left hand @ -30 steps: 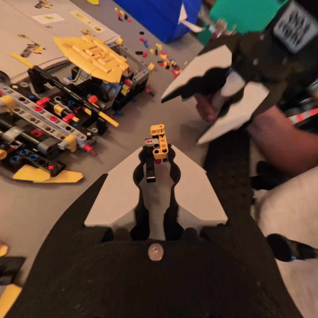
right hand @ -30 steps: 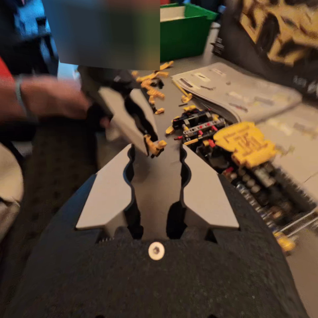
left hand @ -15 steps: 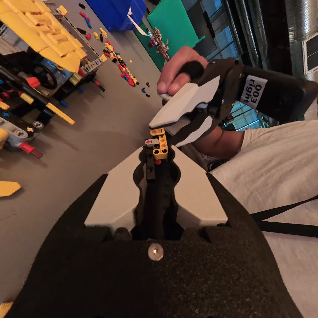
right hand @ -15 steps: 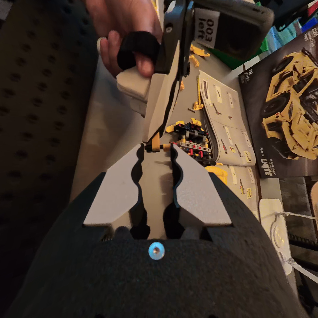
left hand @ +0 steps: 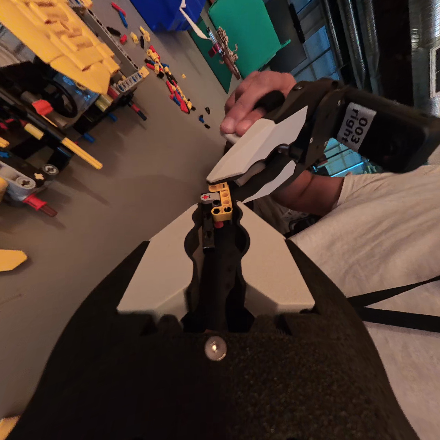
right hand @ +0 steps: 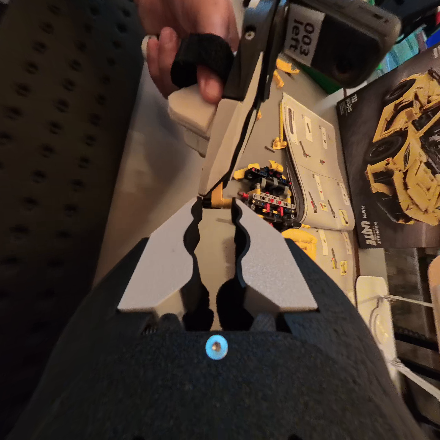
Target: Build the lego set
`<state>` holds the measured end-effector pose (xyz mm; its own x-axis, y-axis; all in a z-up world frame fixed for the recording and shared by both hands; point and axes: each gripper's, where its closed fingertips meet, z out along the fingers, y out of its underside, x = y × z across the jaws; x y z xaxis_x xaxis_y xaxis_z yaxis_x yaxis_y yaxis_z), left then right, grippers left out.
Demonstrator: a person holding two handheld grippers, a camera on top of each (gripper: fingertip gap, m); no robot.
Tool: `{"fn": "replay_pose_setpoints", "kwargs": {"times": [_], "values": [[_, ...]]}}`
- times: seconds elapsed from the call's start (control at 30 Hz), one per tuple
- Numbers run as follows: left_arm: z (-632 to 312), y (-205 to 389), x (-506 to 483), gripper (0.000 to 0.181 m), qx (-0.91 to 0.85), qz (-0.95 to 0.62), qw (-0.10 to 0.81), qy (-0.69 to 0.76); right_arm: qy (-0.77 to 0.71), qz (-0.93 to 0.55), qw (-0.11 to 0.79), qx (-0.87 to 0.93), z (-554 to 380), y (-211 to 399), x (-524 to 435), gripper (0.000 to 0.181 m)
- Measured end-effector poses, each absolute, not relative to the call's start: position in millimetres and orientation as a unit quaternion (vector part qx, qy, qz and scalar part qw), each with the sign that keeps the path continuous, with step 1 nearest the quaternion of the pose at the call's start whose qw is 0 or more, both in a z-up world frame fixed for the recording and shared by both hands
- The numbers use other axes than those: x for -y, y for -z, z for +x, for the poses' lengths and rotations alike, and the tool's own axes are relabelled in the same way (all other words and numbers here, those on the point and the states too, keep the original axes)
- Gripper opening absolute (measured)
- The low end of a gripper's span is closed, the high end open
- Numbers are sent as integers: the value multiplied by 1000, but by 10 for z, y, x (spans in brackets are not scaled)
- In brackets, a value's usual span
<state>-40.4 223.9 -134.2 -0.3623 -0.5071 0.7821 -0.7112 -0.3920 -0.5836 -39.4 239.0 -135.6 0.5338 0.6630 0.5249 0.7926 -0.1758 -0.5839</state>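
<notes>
Two grippers meet over the grey bench [left hand: 142, 190]: the left gripper [left hand: 217, 209] has its fingers clamped on a small yellow-and-black lego sub-assembly [left hand: 220, 202], while the right gripper [right hand: 216, 204] fingers, narrowly parted, seem to bracket its yellow end; squeezing off-centre could twist it loose and drop it

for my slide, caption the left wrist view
Left hand-held gripper clamps a small yellow-and-black lego subassembly while the right hand-held gripper meets its top.

Left grey-fingered black gripper [left hand: 217, 209] clamped on small yellow-and-black lego piece [left hand: 220, 202]; right grey-fingered black gripper [right hand: 216, 202] parted, tips straddling that piece, touching its end.
</notes>
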Motion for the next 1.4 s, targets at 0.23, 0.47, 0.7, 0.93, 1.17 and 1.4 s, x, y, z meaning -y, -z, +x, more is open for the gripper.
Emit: {"fn": "replay_pose_setpoints", "kwargs": {"times": [0.23, 0.47, 0.7, 0.93, 1.17, 1.4], "values": [[-255, 1397, -2547, 24, 593, 577, -70, -558, 50, -794, 474, 377, -138, 1258, -2530, 59], [-97, 1369, -2758, 25, 609, 559, -229, -514, -132, -746, 650, 55, 612, 638, -2761, 54], [-134, 1443, -2766, 25, 598, 555, -224, -533, -128, -675, 717, -118, 1383, 694, -2503, 44], [-107, 1517, -2653, 25, 590, 554, -151, -567, 55, -787, 591, -169, 1915, 1249, -2608, 42], [-142, 1599, -2592, 25, 605, 553, -138, -556, 73, -805, 571, -147, 1892, 1376, -2656, 39], [-156, 1664, -2552, 25, 617, 554, -132, -543, 62, -800, 570, -176, 2005, 1385, -2582, 37]]}}
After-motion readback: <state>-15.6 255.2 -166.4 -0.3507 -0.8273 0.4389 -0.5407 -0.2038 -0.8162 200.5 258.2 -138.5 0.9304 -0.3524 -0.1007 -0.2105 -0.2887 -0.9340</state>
